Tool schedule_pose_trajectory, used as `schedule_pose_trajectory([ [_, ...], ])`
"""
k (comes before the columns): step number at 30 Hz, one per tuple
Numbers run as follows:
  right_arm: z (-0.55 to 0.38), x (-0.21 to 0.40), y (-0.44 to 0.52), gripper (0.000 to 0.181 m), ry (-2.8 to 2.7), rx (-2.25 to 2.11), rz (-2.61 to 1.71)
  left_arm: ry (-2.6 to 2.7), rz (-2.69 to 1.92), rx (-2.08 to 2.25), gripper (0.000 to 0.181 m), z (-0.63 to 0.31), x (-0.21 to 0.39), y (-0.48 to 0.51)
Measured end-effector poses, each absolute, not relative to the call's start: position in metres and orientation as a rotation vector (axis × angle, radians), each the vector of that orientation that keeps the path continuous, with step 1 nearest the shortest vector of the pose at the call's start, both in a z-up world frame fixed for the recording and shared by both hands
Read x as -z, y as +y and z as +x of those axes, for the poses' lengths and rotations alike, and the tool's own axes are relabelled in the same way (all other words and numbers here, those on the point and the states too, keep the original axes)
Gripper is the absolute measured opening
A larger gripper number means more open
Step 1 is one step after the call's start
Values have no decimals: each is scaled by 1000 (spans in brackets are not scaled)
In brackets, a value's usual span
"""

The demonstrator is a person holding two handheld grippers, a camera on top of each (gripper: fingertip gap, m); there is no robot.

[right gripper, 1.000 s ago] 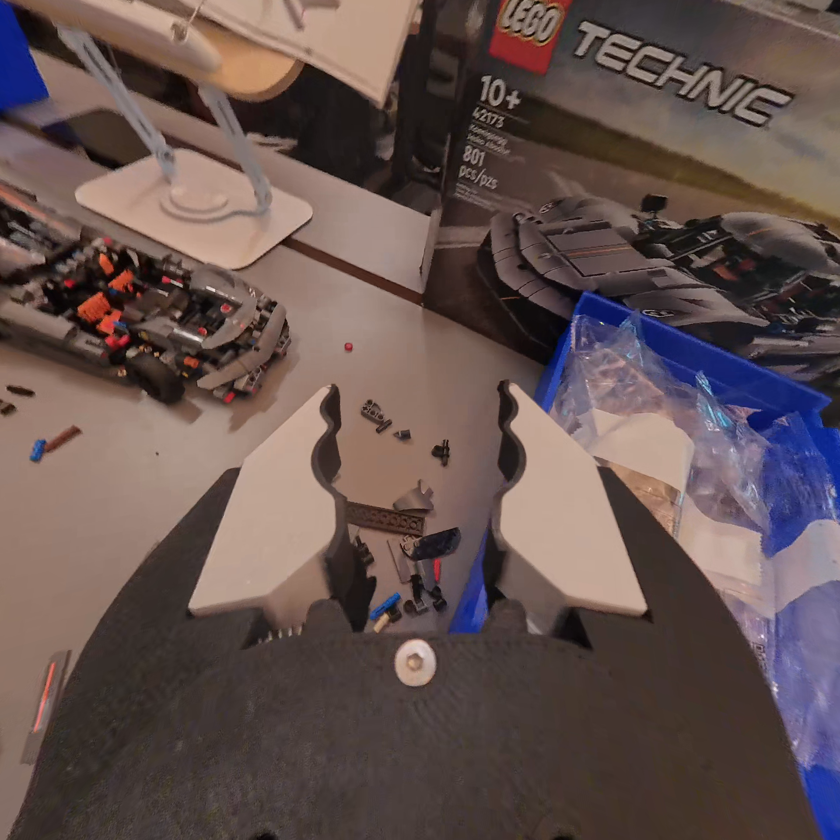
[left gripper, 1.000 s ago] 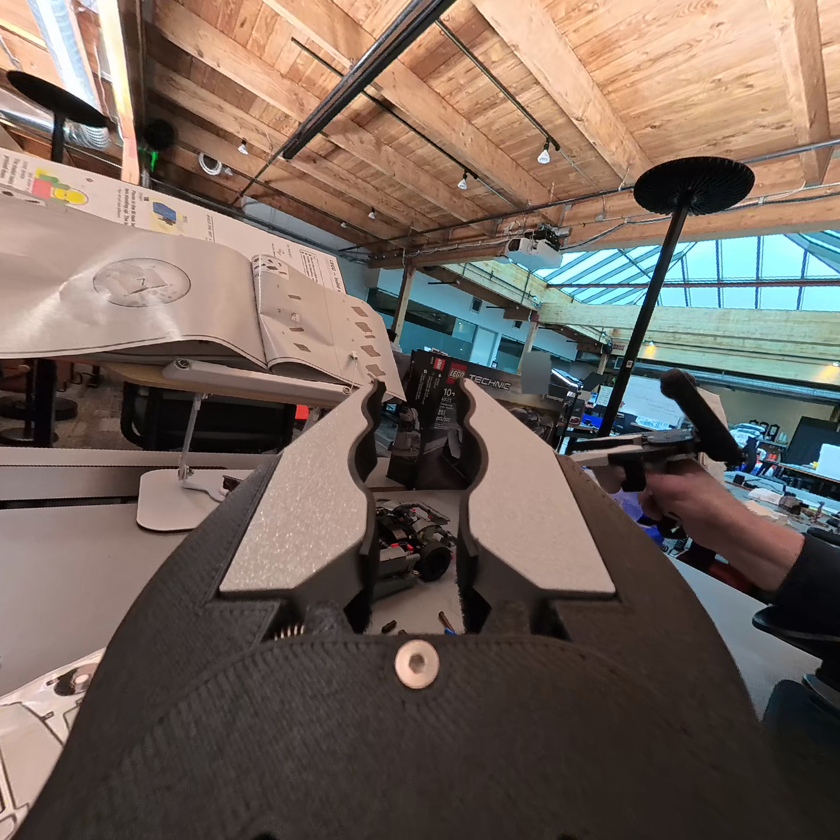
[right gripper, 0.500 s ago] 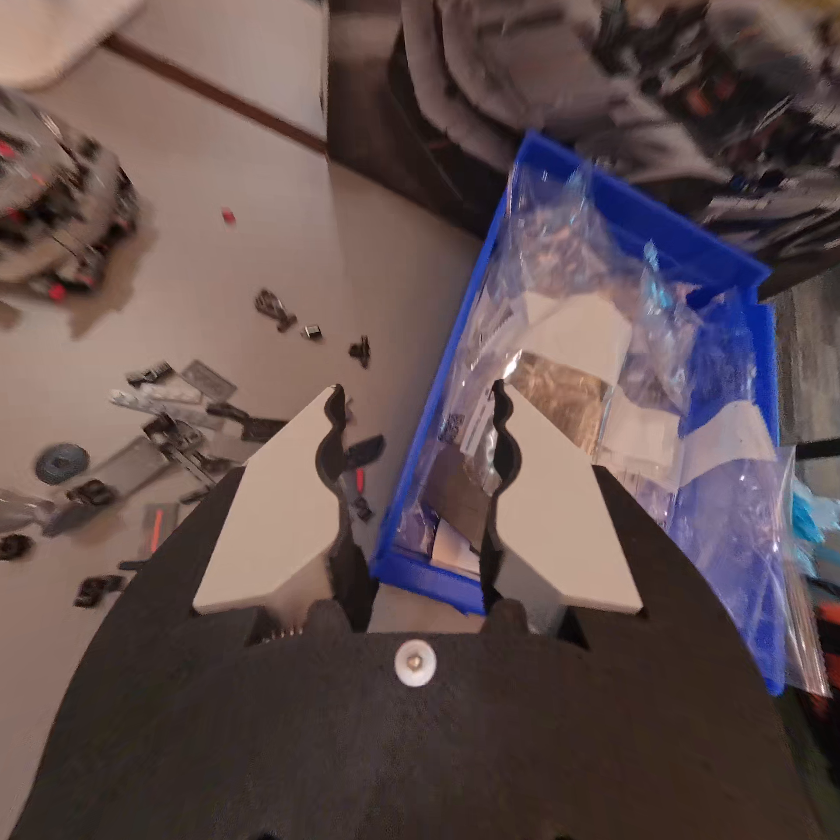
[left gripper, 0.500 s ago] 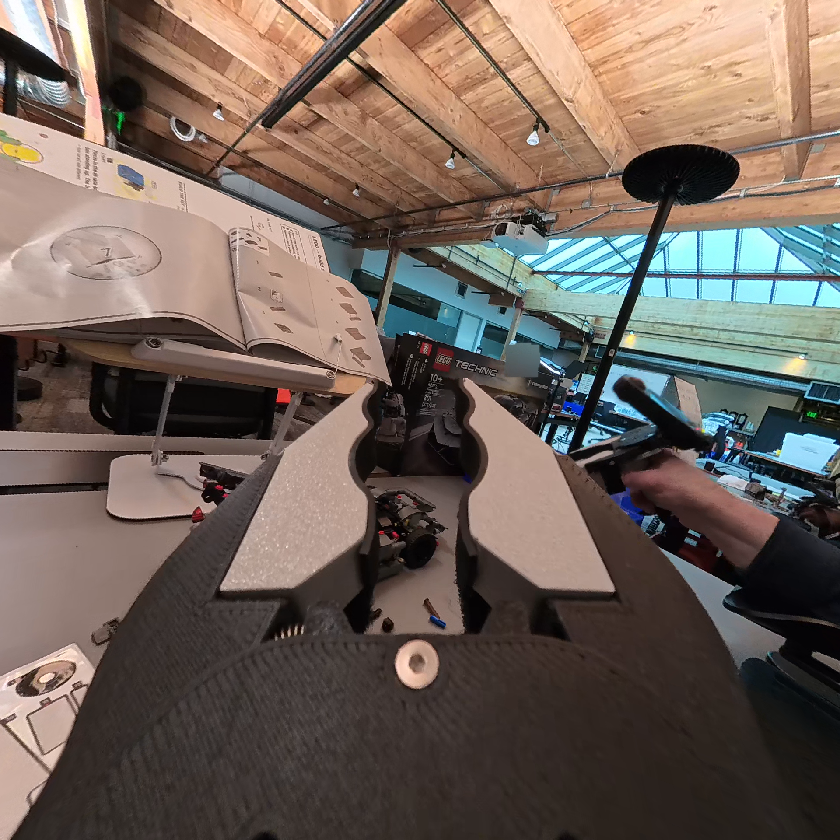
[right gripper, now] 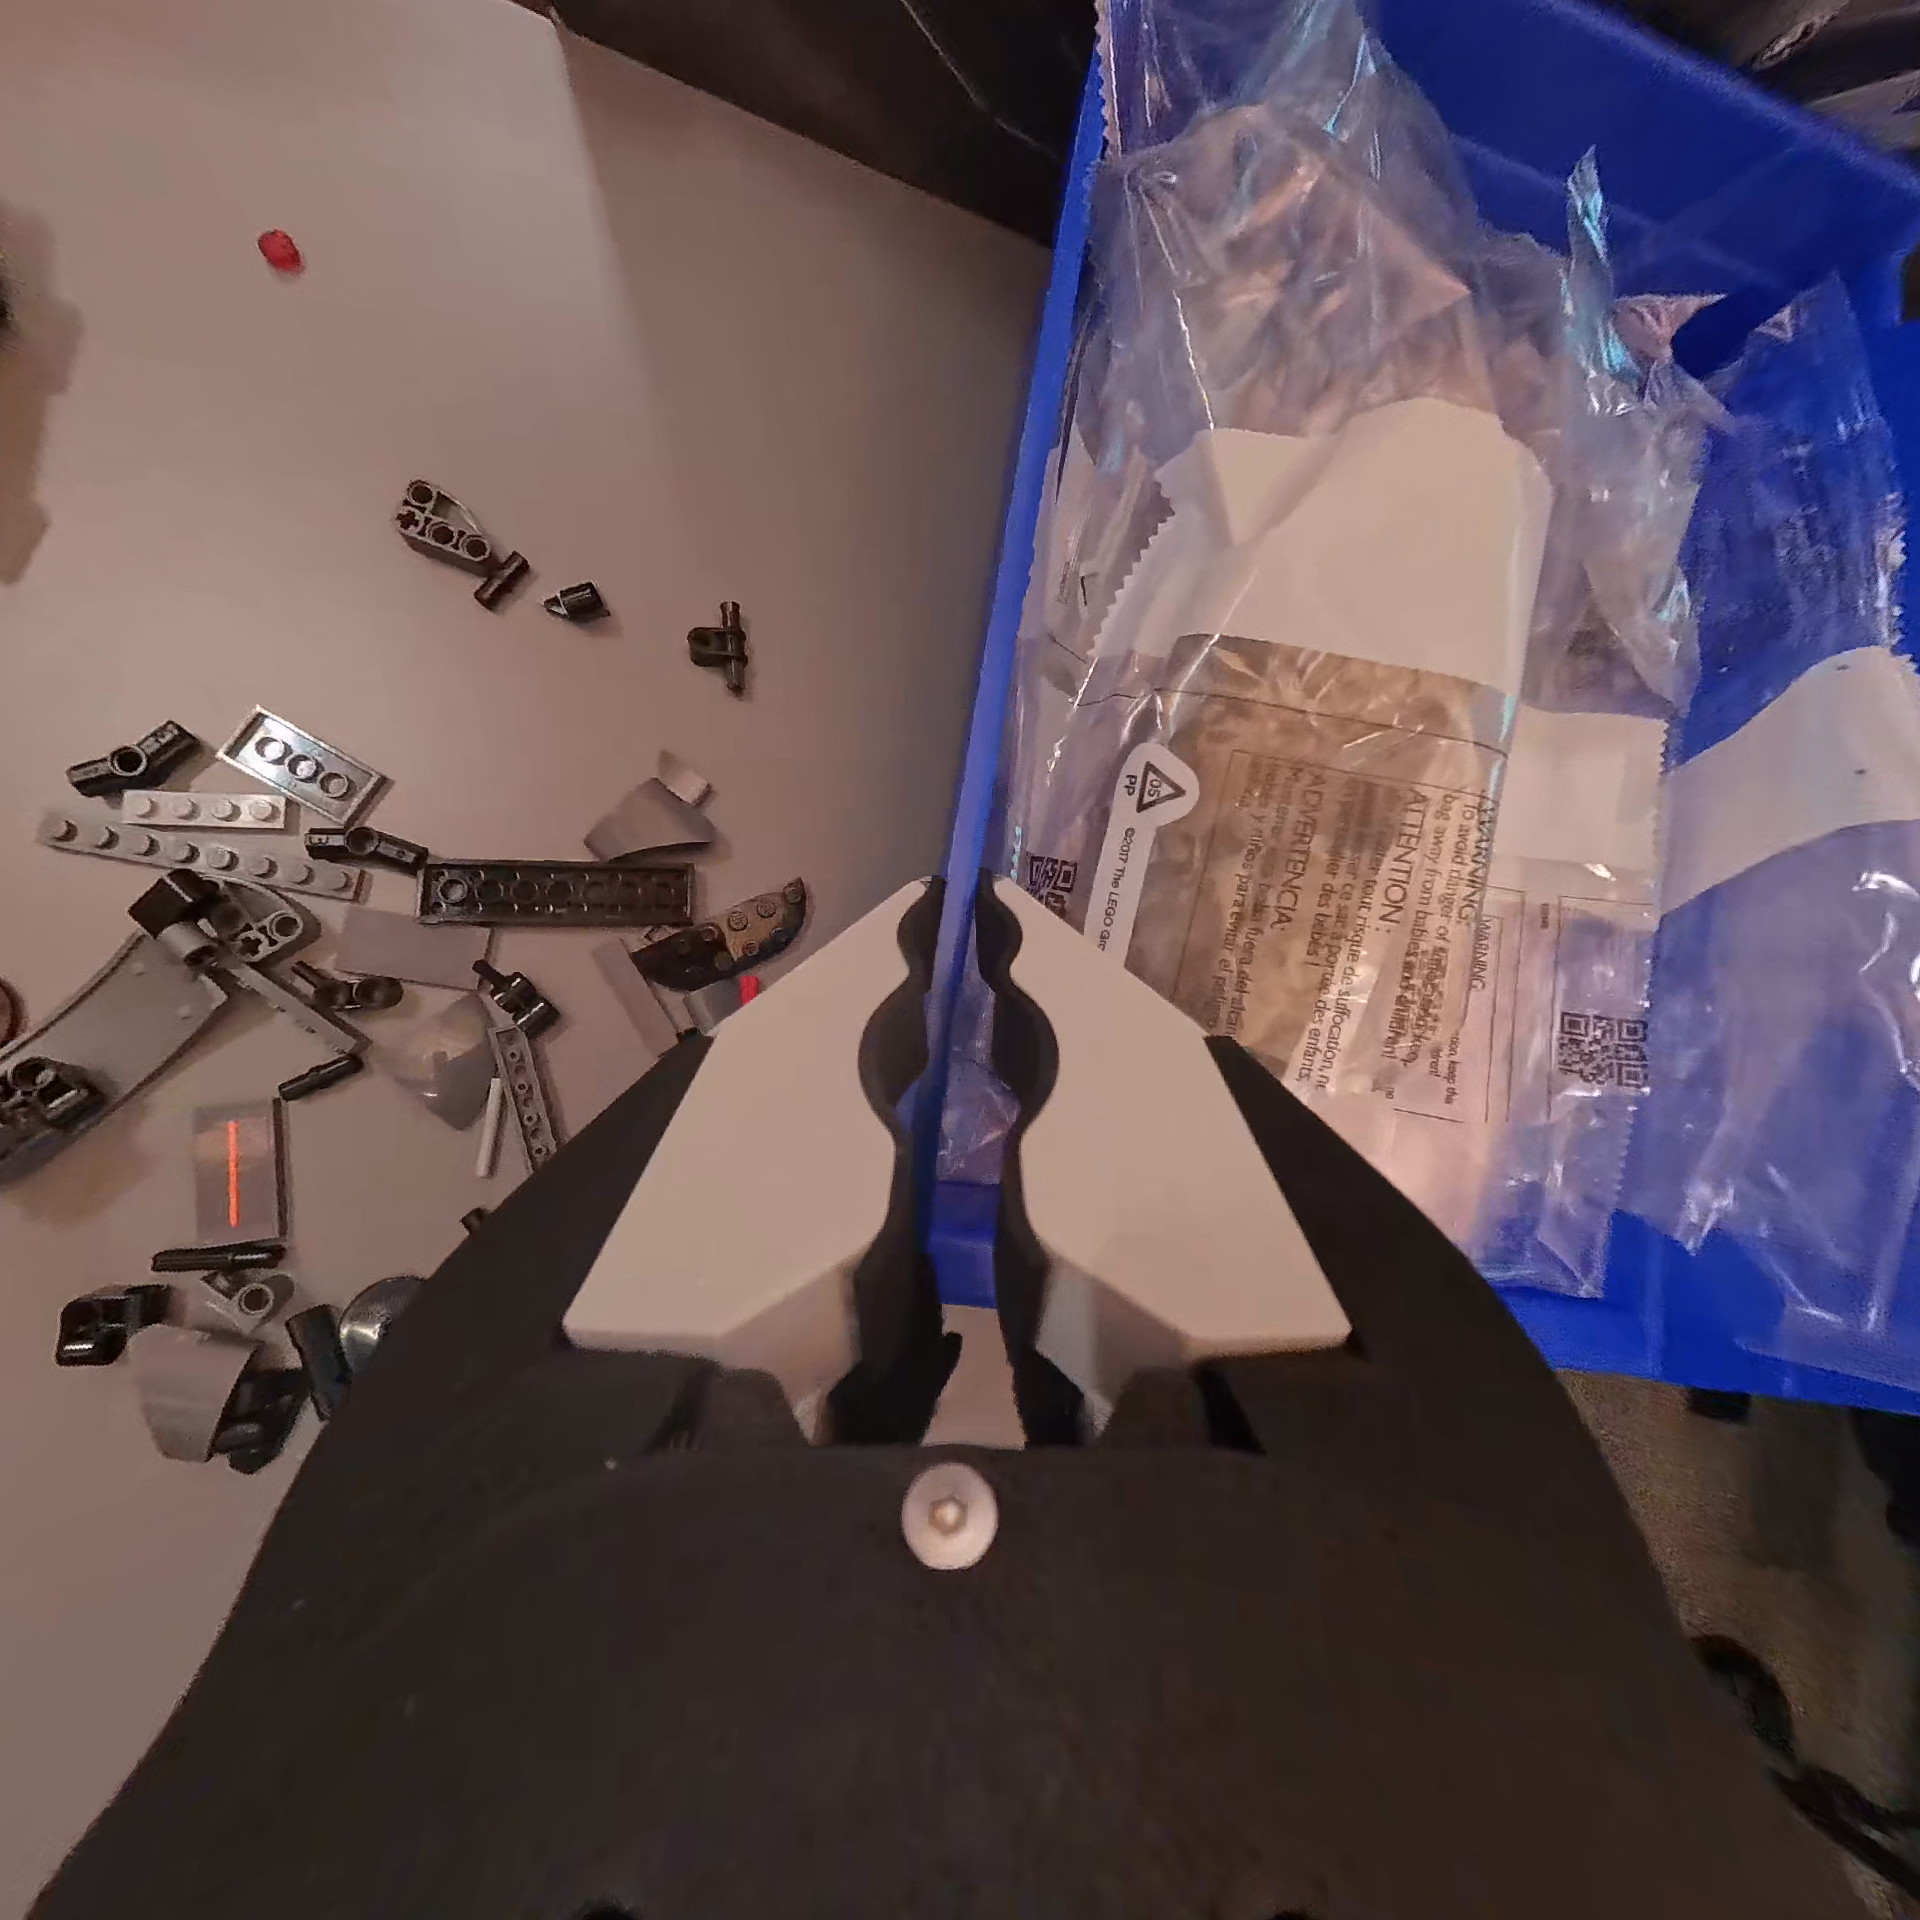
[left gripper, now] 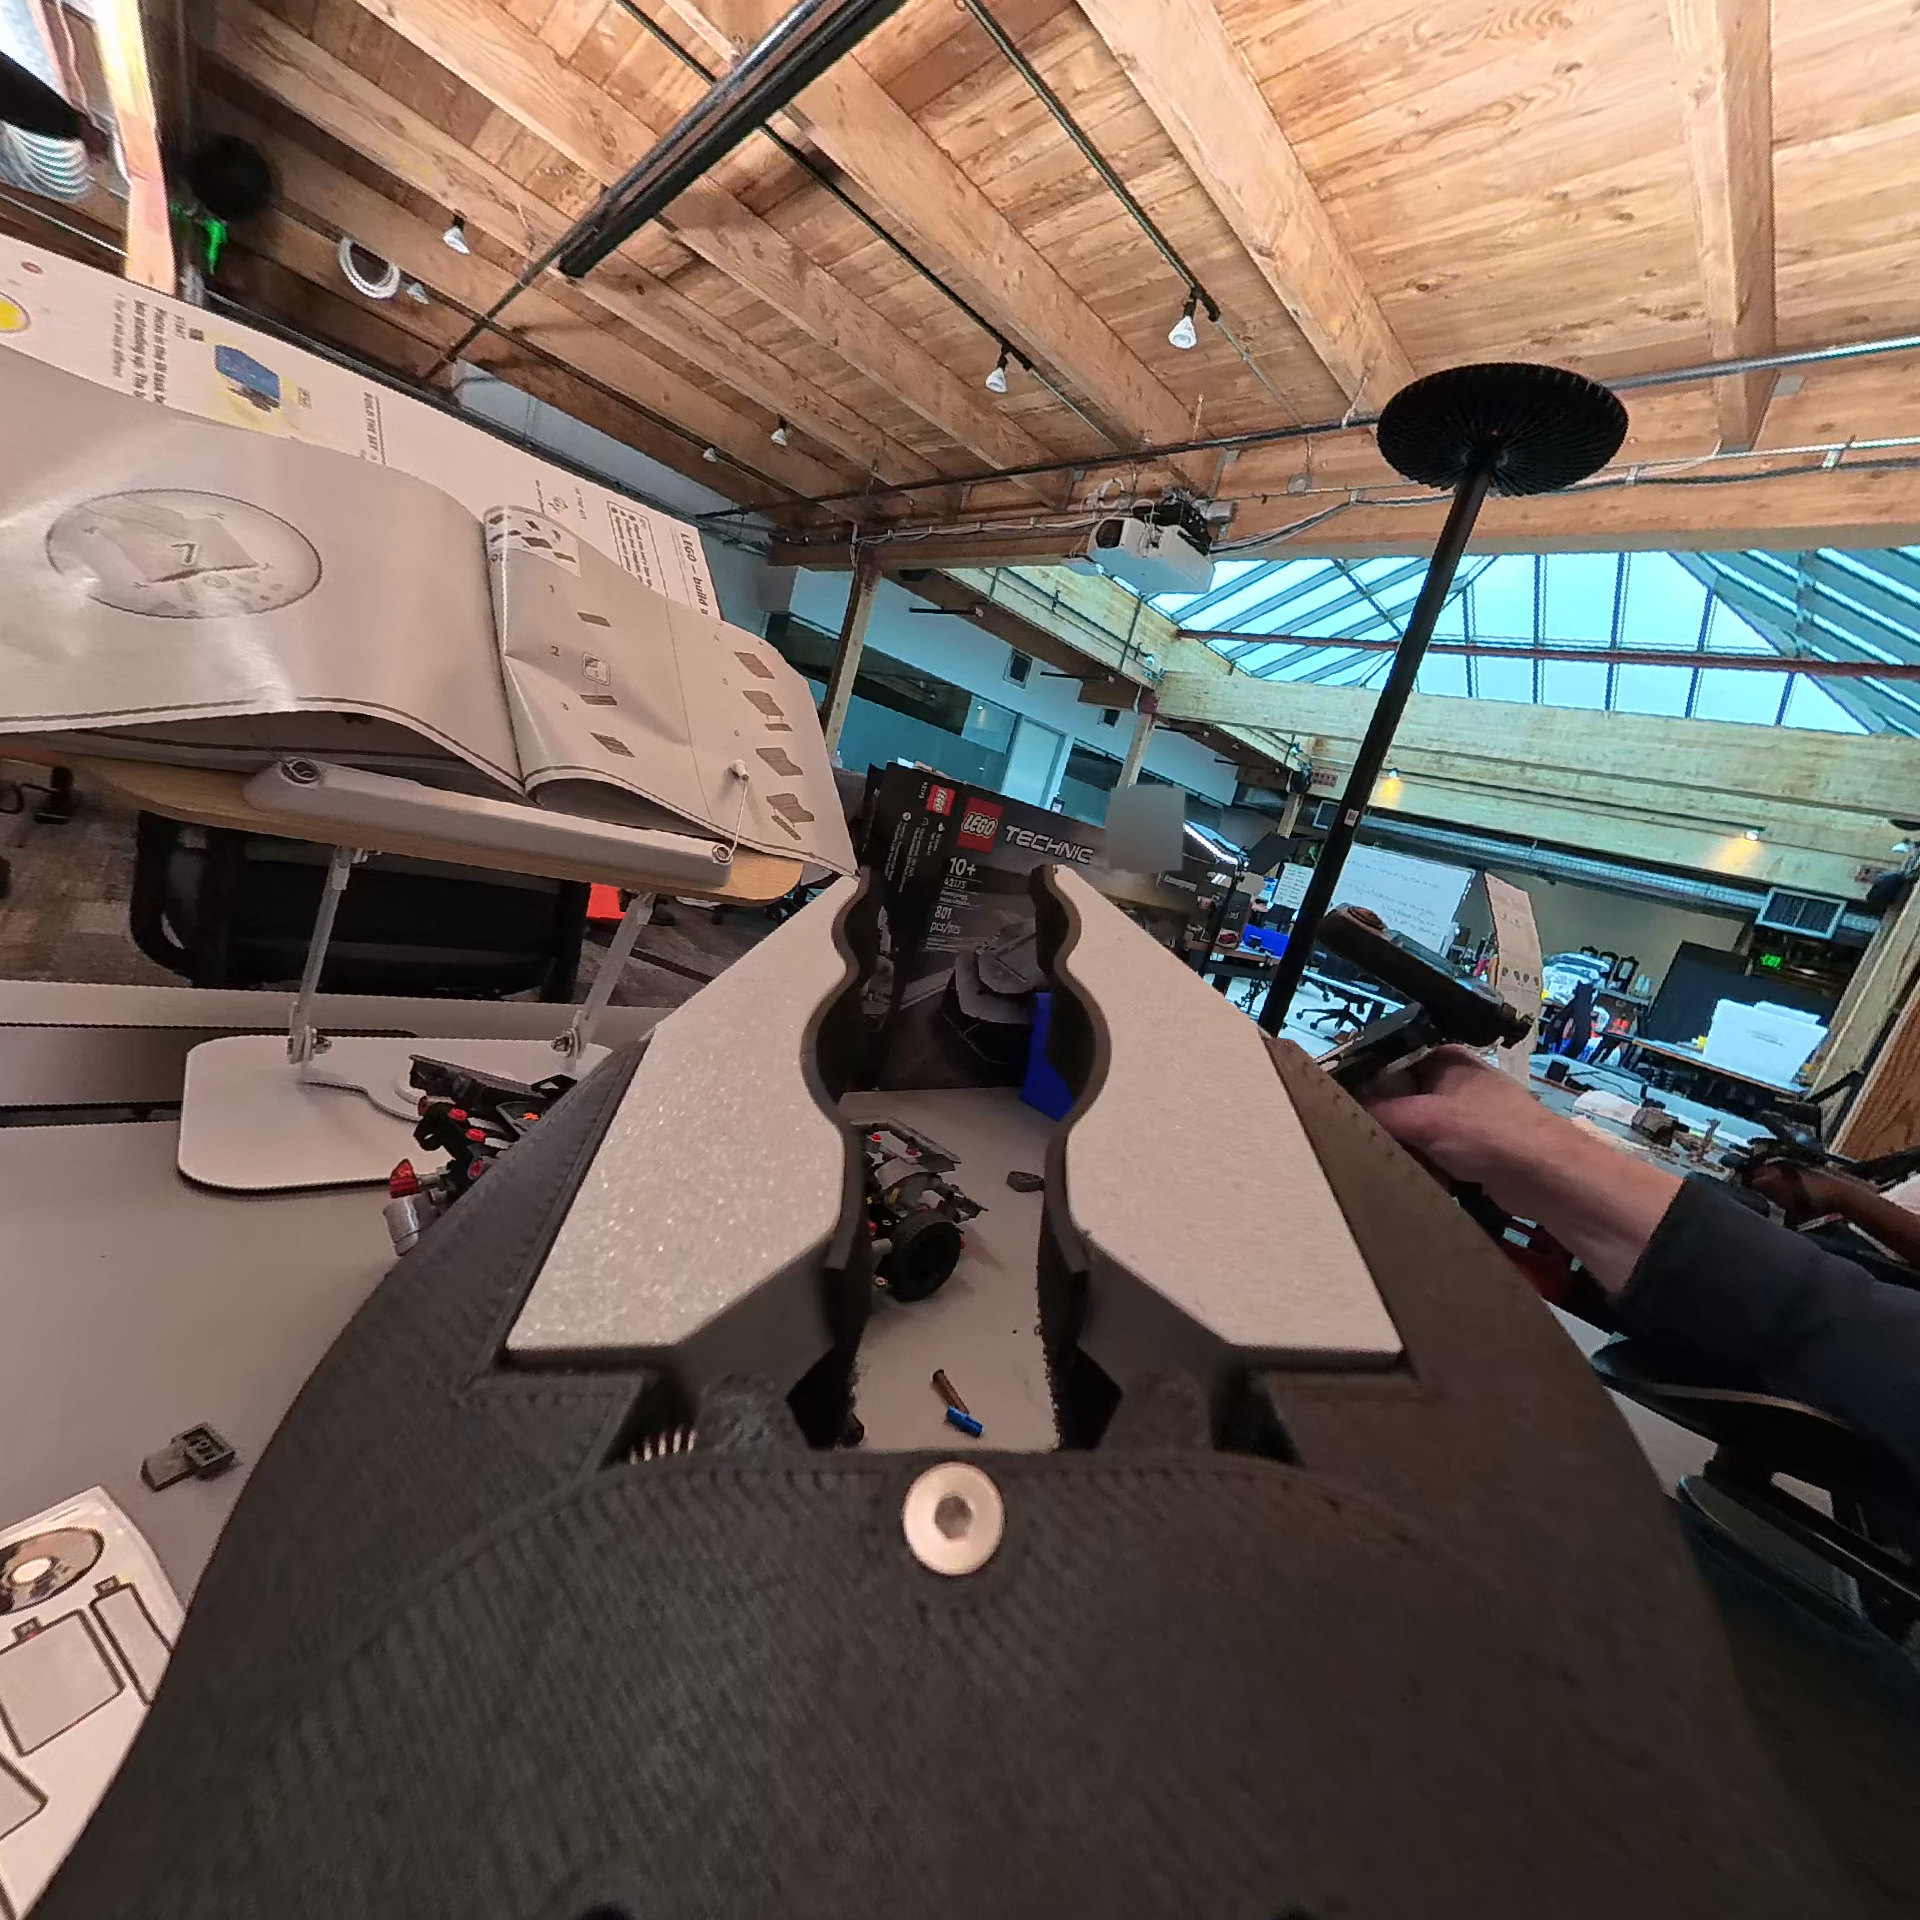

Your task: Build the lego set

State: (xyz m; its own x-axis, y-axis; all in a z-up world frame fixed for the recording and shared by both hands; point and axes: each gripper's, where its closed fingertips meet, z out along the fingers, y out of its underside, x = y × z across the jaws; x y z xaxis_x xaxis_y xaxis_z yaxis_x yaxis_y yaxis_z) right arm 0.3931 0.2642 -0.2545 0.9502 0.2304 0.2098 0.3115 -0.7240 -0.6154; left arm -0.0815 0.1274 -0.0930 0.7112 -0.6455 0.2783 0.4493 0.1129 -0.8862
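Pinching blue bin [right gripper: 1023, 582] wall, right gripper [right gripper: 958, 894] jaws nearly closed, left gripper [left gripper: 945, 883] jaws apart, empty, half-built dark car [left gripper: 914, 1210].

1. A wooden plank ceiling [left gripper: 1299, 208] with heavy beams spans the room.
2. A black track rail [left gripper: 727, 135] carries small spotlights [left gripper: 1181, 330].
3. A projector [left gripper: 1148, 545] hangs below the beams.
4. Slanted skylight windows [left gripper: 1662, 623] let in daylight at the right.
5. A black pole with a round disc top [left gripper: 1501, 436] stands behind the grey tabletop [left gripper: 156, 1299].
6. Desks and office chairs [left gripper: 1340, 1003] fill the far area.
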Motion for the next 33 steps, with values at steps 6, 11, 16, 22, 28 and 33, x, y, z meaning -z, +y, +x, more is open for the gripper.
schedule_pose_trajectory([
  [6, 393, 252, 264, 23, -387, 188, -2389, 194, -1215, 814, 27, -82, 93, 127],
  [11, 376, 215, 267, 38, -495, 296, -2214, 198, -1227, 819, 27, -80, 95, 129],
  [16, 283, 202, 243, 42, -942, 39, -2012, 204, -1238, 822, 27, -78, 97, 130],
  [22, 270, 276, 219, 38, -1126, -68, -2322, 210, -1248, 824, 27, -76, 99, 131],
  [28, 282, 321, 209, 39, -1146, -14, -2534, 221, -1262, 835, 26, -73, 101, 132],
  [33, 269, 323, 204, 11, -1139, -163, -2542, 233, -1274, 847, 26, -70, 103, 133],
])
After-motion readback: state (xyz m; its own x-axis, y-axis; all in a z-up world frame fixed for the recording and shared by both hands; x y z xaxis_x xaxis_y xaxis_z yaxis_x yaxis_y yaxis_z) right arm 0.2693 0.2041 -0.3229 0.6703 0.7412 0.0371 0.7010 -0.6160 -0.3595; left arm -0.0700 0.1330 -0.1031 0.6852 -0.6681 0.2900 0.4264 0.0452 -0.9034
